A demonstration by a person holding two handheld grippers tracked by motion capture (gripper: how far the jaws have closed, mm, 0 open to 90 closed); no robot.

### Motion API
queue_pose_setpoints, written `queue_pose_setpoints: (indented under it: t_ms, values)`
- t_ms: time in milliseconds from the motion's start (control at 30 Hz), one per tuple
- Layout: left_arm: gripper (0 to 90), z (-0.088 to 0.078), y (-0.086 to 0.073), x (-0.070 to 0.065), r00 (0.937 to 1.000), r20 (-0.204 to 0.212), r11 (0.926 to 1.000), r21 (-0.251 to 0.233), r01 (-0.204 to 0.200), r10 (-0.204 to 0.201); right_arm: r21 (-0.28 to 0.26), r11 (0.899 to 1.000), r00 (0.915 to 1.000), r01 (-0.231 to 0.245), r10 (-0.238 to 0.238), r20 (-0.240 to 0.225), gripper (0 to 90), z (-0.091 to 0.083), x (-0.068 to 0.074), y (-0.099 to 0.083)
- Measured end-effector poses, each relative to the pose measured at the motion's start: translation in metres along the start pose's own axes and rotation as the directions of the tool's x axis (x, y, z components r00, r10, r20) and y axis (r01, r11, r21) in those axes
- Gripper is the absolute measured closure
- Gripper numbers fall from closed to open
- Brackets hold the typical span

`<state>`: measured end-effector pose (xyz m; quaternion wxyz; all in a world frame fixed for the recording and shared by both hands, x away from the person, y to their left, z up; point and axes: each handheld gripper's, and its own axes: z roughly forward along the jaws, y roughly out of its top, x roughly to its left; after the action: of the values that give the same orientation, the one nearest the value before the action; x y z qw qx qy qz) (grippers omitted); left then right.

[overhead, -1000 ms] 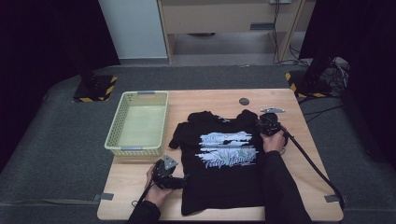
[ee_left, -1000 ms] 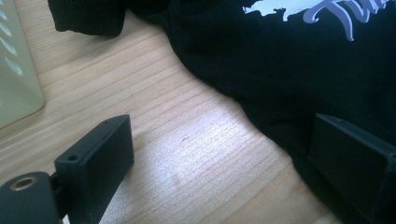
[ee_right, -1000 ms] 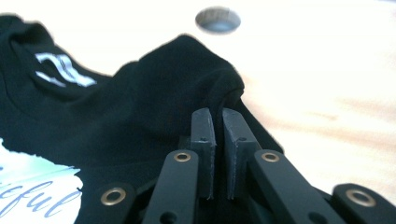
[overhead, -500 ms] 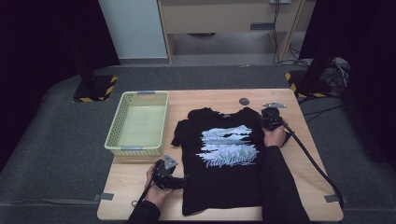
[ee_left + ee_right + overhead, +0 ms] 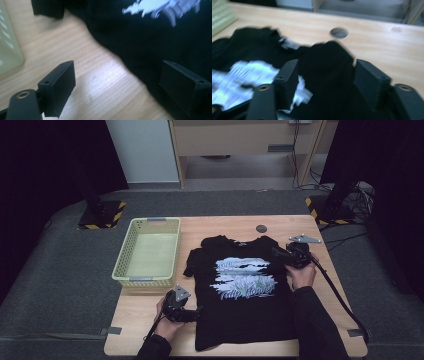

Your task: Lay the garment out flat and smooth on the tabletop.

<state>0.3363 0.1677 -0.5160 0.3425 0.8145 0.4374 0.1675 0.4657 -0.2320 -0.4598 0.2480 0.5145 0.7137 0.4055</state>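
Lying flat on the wooden table (image 5: 295,222), the black T-shirt (image 5: 240,305) shows its pale blue print face up, neck toward the far edge, with its right sleeve folded inward over the chest. At the shirt's near left edge the left gripper (image 5: 192,312) sits low, its jaws spread wide; in the left gripper view one finger (image 5: 58,83) stands over bare wood and the other (image 5: 182,85) over the black cloth, so the shirt's edge runs between them without being pinched. The right gripper (image 5: 280,254) hovers at the folded sleeve; its jaws have just been opening, and in the right gripper view the sleeve's black fold lies in the gap beyond the fingers (image 5: 287,80), not pressed by either. A pale green basket (image 5: 150,251) stands just left of the shirt, and a small dark disc (image 5: 262,228) lies beyond the collar
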Motion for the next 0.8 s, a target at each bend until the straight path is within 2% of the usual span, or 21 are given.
queue_pose_setpoints:
  t_ms: [133, 300, 333, 533, 633, 667, 700, 733, 767, 800]
  values:
    - [15.1, -0.011, 0.009, 0.001, 0.9999, 0.009, 0.9990, -0.044, 0.009, -0.008, 0.046, 0.997, 0.9978, 0.062, -0.061, -0.027, 26.1, -0.014, 0.016, -0.018]
    - [15.9, -0.019, 0.024, 0.007, 0.9996, -0.011, 0.9957, -0.088, 0.026, -0.027, 0.106, 0.990, 0.9937, 0.092, -0.085, -0.073, 18.7, -0.025, 0.030, -0.043]
    - [16.3, -0.021, 0.030, 0.011, 0.9990, -0.017, 0.9936, -0.106, 0.040, -0.042, 0.119, 0.987, 0.9915, 0.106, -0.096, -0.087, 18.0, -0.029, 0.033, -0.050]
    - [17.0, -0.022, 0.046, 0.016, 0.9977, -0.034, 0.9906, -0.126, 0.054, -0.059, 0.166, 0.977, 0.9873, 0.130, -0.113, -0.112, 13.2, -0.038, 0.037, -0.067]
    - [16.9, -0.024, 0.059, 0.015, 0.9979, -0.036, 0.9888, -0.141, 0.049, -0.055, 0.185, 0.974, 0.9862, 0.130, -0.108, -0.125, 12.7, -0.042, 0.038, -0.075]
    - [17.0, -0.024, 0.068, 0.015, 0.9978, -0.039, 0.9868, -0.155, 0.047, -0.054, 0.196, 0.972, 0.9852, 0.133, -0.108, -0.133, 12.0, -0.045, 0.039, -0.080]
    - [17.0, -0.024, 0.068, 0.015, 0.9978, -0.039, 0.9868, -0.155, 0.047, -0.054, 0.203, 0.970, 0.9851, 0.131, -0.104, -0.137, 11.4, -0.046, 0.040, -0.082]
    - [17.0, -0.025, 0.076, 0.015, 0.9977, -0.045, 0.9856, -0.163, 0.043, -0.051, 0.210, 0.969, 0.9843, 0.134, -0.105, -0.142, 11.1, -0.046, 0.040, -0.085]
    - [17.0, -0.025, 0.076, 0.015, 0.9977, -0.045, 0.9856, -0.163, 0.043, -0.051, 0.220, 0.965, 0.9834, 0.139, -0.109, -0.145, 10.7, -0.046, 0.042, -0.088]
    - [17.0, -0.024, 0.085, 0.015, 0.9975, -0.050, 0.9849, -0.168, 0.042, -0.051, 0.231, 0.961, 0.9821, 0.150, -0.118, -0.147, 10.4, -0.046, 0.043, -0.090]
